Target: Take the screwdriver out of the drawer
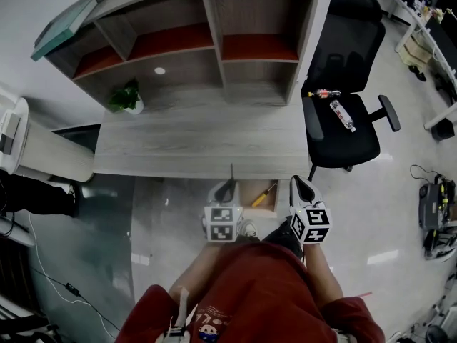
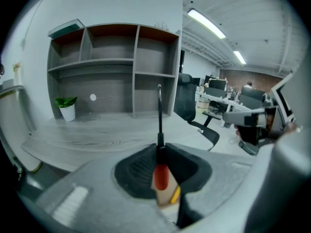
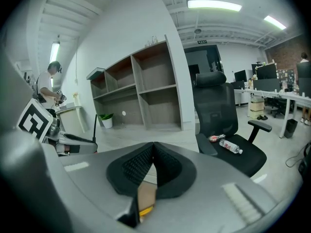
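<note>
My left gripper (image 1: 226, 189) is shut on a red-handled screwdriver (image 2: 161, 176) just in front of the desk edge. Its thin black shaft (image 2: 159, 113) sticks up past the jaws toward the desk top (image 1: 200, 138). In the left gripper view the handle is clamped between the black pads. The open wooden drawer (image 1: 275, 207) lies between my two grippers, and a yellow-handled tool (image 1: 263, 194) rests inside it. My right gripper (image 1: 300, 184) hovers at the drawer's right side, its jaws shut (image 3: 154, 147) with nothing between them.
A shelf hutch (image 1: 214, 34) stands on the desk with a small potted plant (image 1: 126, 98) at its left. A black office chair (image 1: 343, 120) carrying a bottle (image 1: 342, 115) is to the right. A person (image 3: 47, 86) stands far off to the left.
</note>
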`<state>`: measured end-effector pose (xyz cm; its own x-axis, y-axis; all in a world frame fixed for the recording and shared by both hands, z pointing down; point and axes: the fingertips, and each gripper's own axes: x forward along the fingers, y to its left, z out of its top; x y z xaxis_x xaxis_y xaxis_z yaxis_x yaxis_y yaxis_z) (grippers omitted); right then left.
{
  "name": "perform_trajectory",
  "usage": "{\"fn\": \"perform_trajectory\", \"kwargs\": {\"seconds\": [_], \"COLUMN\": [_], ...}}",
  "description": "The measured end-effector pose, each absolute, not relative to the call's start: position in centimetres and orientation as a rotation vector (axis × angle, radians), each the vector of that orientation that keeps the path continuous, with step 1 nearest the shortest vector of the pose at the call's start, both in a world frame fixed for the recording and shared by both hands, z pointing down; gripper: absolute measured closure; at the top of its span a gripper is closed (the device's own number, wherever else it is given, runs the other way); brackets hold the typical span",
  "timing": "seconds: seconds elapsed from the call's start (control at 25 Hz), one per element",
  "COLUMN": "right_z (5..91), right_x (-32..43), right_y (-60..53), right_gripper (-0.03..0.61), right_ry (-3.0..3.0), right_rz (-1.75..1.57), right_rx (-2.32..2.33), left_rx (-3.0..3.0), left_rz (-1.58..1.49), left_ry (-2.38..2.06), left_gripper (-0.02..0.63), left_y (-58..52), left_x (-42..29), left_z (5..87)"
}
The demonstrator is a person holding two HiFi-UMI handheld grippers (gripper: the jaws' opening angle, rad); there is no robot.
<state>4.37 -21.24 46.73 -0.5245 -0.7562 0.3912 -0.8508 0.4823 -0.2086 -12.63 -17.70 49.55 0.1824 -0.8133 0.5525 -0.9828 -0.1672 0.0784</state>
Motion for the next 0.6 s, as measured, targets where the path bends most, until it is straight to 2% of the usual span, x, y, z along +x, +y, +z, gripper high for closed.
{"fn": "perform_trajectory", "kwargs": {"seconds": [0.6], "right_z": [47.31], "right_x": [4.27], "right_y": [-20.74], "right_gripper": [0.577], "right_ry": [-2.465], "right_rz": [0.548], "right_rx": [1.356], "left_rx": [2.029], "left_rz": [0.529], "left_ry": [-1.655], "left_gripper": [0.558], "left_y": [-17.04], "left_x": [-12.57], "left_z": [50.41]}}
